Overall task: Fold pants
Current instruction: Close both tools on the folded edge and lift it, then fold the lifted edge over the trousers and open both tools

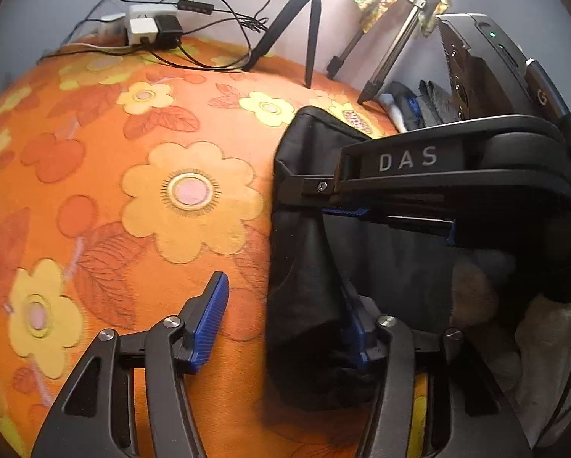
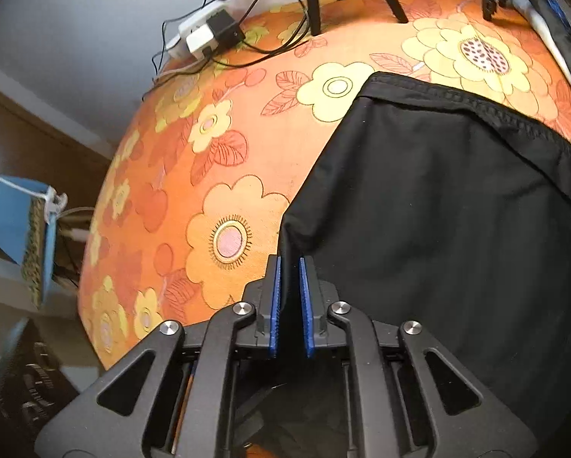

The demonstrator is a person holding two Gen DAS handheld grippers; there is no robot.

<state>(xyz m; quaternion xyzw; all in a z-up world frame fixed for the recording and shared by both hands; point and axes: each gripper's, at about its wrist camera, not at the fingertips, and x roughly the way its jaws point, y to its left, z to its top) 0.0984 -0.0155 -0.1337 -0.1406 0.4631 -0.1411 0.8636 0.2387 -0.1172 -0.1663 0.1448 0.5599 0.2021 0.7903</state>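
Black pants pinched at the left edge, on the flowered cloth

Blue-padded fingers of the right gripper (image 2: pixel 290 297) sit closest to its own camera, drawn together on a raised ridge of the black pants (image 2: pixel 438 206). The pads press the cloth from both sides, so this gripper is clamped on the pants at their left edge. From that pinch the fabric rises to a small peak and then spreads away to the right and toward the far side of the orange flowered cloth (image 2: pixel 224 175).

Seen from the left wrist, the left gripper (image 1: pixel 285 328) stands with its fingers apart. One blue pad (image 1: pixel 209 324) hangs over bare flowered cloth, clear of the pants. The other finger lies behind a hanging fold of the pants, and whether it touches the fabric cannot be told. The left edge of the pants falls between the two fingers, with nothing pressing on it. In this same view the right gripper (image 1: pixel 346 212) comes in from the right, above the left one, and nips the pants at its tip.

The pants are plain black and matte, with a stitched hem running along their far edge. They lie mostly flat on the flowered cloth, lifted and creased only where they are held. Their left edge is a straight fold line, with the big yellow flower (image 2: pixel 230 236) just beside it.

At the far edge of the flowered cloth stand a black tripod (image 1: pixel 308 19) and a cluster of chargers with cables (image 1: pixel 151 26).
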